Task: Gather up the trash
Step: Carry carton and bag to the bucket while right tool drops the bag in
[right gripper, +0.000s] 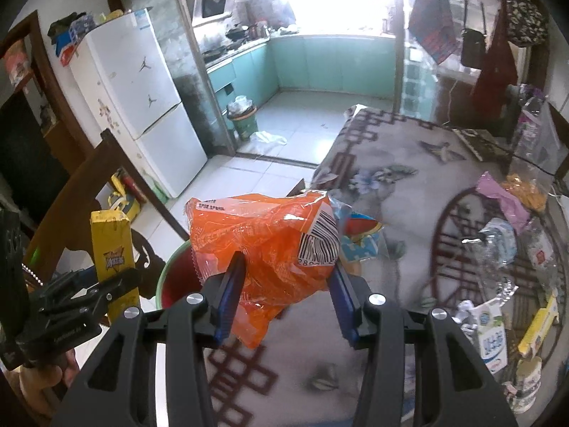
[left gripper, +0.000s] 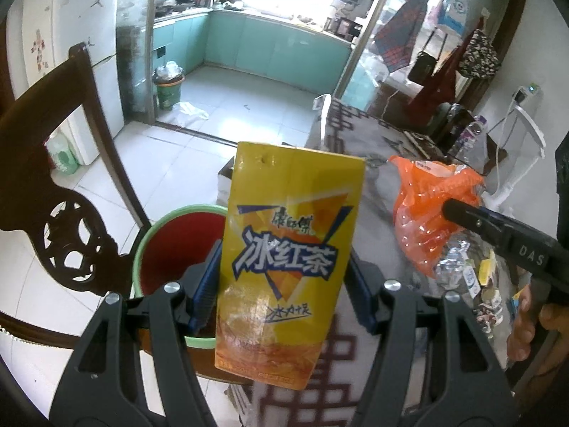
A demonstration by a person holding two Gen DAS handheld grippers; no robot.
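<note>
Clearly, your left tongs (left gripper: 284, 277) gripped the yellow tea carton (left gripper: 284, 259) above the red bin (left gripper: 170, 249); only the right view showed your right tongs (right gripper: 284, 295) clamping the orange wrapper (right gripper: 259, 245) over the tabletop (right gripper: 391, 185).

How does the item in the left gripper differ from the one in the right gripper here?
The yellow tea carton in the left gripper is a stiff, flat-sided box held upright; the orange plastic wrapper in the right gripper is crumpled, translucent and sagging. The carton shows big printed characters, the wrapper a barcode. Both are clamped between blue pads, near the red bin.
</note>
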